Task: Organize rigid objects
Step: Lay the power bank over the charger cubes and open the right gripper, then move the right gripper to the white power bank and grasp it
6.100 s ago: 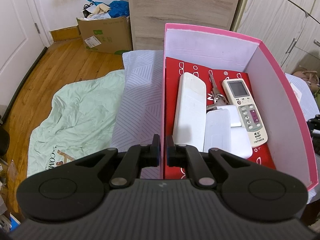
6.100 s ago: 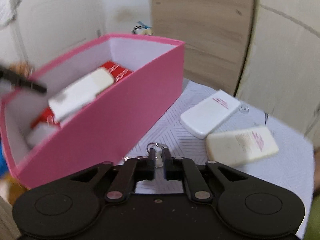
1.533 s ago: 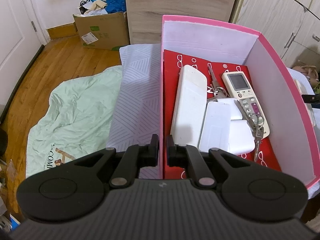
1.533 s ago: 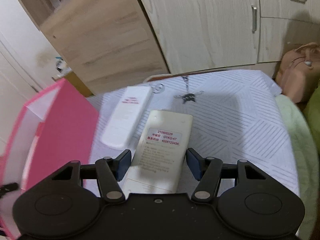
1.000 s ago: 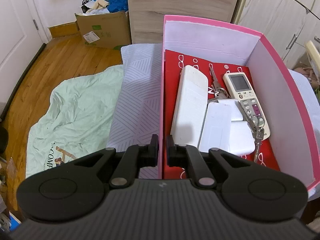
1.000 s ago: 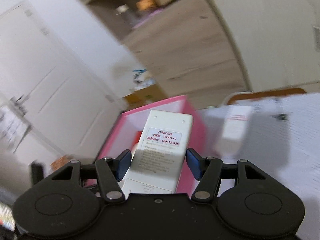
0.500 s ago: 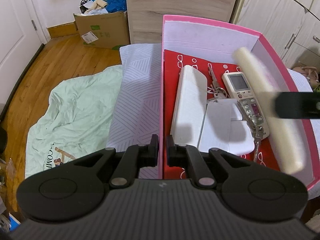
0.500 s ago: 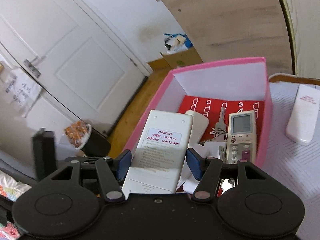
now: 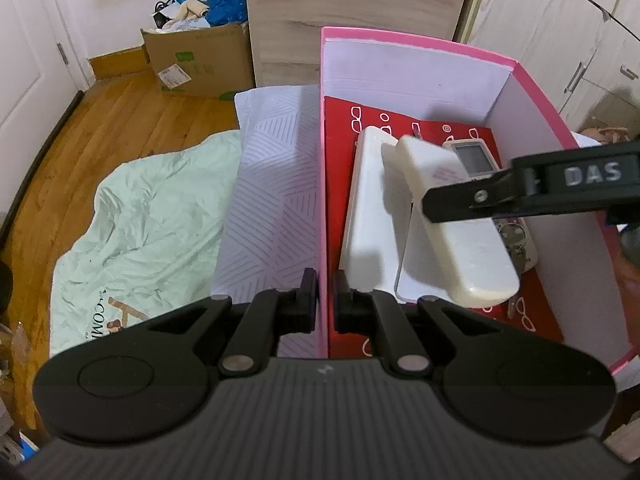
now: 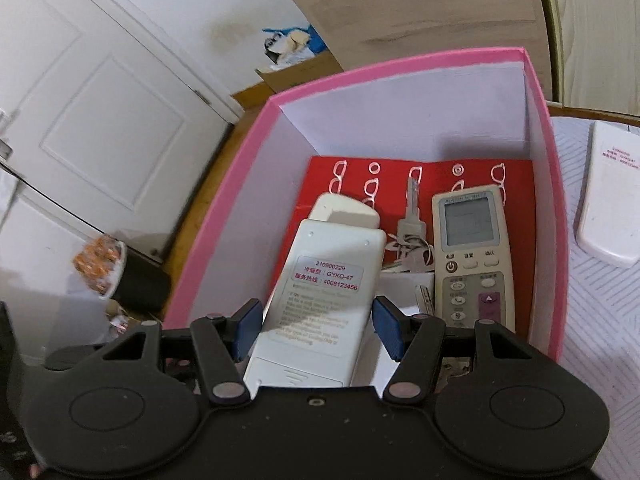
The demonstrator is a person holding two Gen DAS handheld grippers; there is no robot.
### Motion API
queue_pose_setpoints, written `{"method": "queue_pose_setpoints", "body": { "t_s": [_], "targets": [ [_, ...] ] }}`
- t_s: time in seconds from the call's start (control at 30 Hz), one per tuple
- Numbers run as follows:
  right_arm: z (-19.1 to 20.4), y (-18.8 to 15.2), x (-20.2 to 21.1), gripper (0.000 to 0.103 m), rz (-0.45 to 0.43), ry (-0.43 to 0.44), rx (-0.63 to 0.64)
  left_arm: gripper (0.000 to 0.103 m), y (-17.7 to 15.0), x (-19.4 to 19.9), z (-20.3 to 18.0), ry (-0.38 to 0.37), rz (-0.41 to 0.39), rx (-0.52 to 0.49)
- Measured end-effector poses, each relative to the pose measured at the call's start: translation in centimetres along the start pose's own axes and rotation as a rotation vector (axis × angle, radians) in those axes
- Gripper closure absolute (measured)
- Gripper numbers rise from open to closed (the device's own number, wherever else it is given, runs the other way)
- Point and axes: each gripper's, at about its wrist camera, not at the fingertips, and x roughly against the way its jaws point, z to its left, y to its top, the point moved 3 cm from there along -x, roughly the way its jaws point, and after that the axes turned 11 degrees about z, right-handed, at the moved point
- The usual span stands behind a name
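Closest in, the left hand-held gripper (image 9: 325, 300) is clamped tight on the near-left wall of the pink cardboard box (image 9: 536, 92), its black fingers pinching either side of the thin board and steadying it.

Just past that, the right hand-held gripper (image 10: 314, 326) comes in over the box, blue pads (image 10: 386, 326) squeezing the long sides of a cream plastic remote control (image 10: 320, 300), label side up. It hangs nose-down inside the box, above a long white remote (image 10: 346, 210) and a flat white block (image 9: 416, 268), not yet lying down.

Handling-wise, this remote looks light, stiff and smooth-shelled, so it should slide rather than bend if the pads ease off. The grip across the narrow waist, near the battery end, seems the right place; the ends taper and would likely slip.

Further in on the red patterned lining (image 10: 516, 180) sit a bunch of silver keys (image 10: 412, 232) and a grey-buttoned remote with a screen (image 10: 472, 256). Room is getting tight, so the landing will probably be on top of the others.

Beyond the box wall, another white remote (image 10: 608, 204) waits on the striped white surface (image 10: 600, 320).
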Motion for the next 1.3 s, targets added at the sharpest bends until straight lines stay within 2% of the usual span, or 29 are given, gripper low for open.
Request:
{"method": "queue_pose_setpoints", "body": {
  "t_s": [0.13, 0.2, 0.23, 0.4, 0.5, 0.73, 1.0, 1.1, 1.3],
  "targets": [
    [0.1, 0.4, -0.7, 0.036, 0.025, -0.013, -0.021, 0.098, 0.0, -0.1, -0.2, 0.009, -0.002, -0.010],
    [0.1, 0.7, -0.4, 0.034, 0.010, 0.020, -0.034, 0.098, -0.1, 0.0, -0.2, 0.007, -0.002, -0.010],
    [0.1, 0.8, -0.1, 0.030, 0.003, 0.049, -0.038, 0.098, -0.1, 0.0, -0.2, 0.006, -0.002, -0.011],
    [0.1, 0.8, 2.6, 0.030, -0.071, 0.128, -0.022, 0.098, -0.2, 0.0, -0.3, 0.009, -0.001, -0.016],
    [0.3, 0.3, 5.0, 0.030, -0.133, 0.129, 0.028, 0.098, -0.2, 0.0, -0.4, 0.012, -0.001, -0.018],
    [1.0, -1.8, 11.1, 0.030, -0.328, 0.026, 0.211, 0.098, -0.2, 0.0, -0.6, 0.021, -0.001, -0.018],
    [-0.7, -3.6, 14.9, 0.030, -0.473, -0.104, 0.319, 0.098, -0.2, -0.2, -0.7, 0.038, 0.005, -0.011],
    [-1.9, -3.4, 15.5, 0.030, -0.479, -0.181, 0.303, 0.097, -0.1, -0.1, -0.6, 0.036, 0.008, 0.000],
    [-7.0, -2.4, 14.7, 0.030, -0.423, -0.215, 0.142, 0.097, 0.1, -0.2, -0.6, 0.038, 0.014, 0.009]
  ]
}}
